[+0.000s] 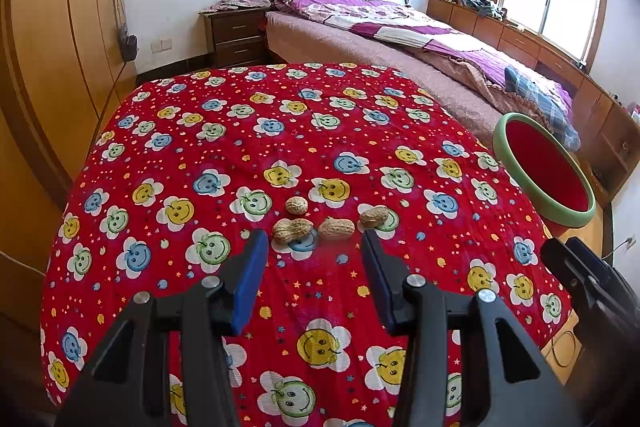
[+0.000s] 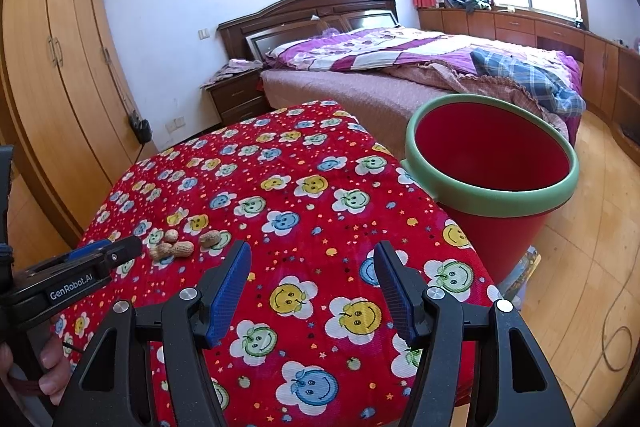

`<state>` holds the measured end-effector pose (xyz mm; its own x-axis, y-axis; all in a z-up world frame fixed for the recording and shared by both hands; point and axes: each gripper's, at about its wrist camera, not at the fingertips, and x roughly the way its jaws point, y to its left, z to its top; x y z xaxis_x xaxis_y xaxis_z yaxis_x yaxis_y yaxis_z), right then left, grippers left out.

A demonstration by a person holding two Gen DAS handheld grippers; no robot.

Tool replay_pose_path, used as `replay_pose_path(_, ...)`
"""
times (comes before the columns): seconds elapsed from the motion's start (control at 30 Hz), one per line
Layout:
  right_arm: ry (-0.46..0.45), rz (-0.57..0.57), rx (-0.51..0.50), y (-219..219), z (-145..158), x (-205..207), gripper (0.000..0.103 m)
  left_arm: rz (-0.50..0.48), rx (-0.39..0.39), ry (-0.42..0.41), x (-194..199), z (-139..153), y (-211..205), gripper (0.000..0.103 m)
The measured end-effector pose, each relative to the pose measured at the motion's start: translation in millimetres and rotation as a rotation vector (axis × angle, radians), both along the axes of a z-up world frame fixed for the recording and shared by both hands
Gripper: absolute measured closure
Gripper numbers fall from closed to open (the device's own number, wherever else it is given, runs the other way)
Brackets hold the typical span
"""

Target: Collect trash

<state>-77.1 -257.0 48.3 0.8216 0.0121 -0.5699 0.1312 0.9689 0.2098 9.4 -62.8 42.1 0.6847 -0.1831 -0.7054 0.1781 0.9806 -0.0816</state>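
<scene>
Several peanut shells lie in a small cluster on a table covered with a red smiley-flower cloth. My left gripper is open and empty, its blue pads just short of the shells. The shells also show in the right wrist view, with the left gripper's fingers beside them. My right gripper is open and empty above the cloth, to the right of the shells. A red bin with a green rim stands at the table's right edge, also in the left view.
A bed with purple bedding stands behind the table. A wooden wardrobe lines the left wall. A nightstand is by the bed. Low cabinets run under the window. A cable lies on the wooden floor at right.
</scene>
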Motion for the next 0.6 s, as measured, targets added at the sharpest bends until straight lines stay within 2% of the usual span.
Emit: replay_pose_path(0.6, 0.002, 0.001, 0.005, 0.9, -0.6, 0.4, 0.038, -0.001, 0.001, -0.003, 0.3, 0.3, 0.3, 0.055)
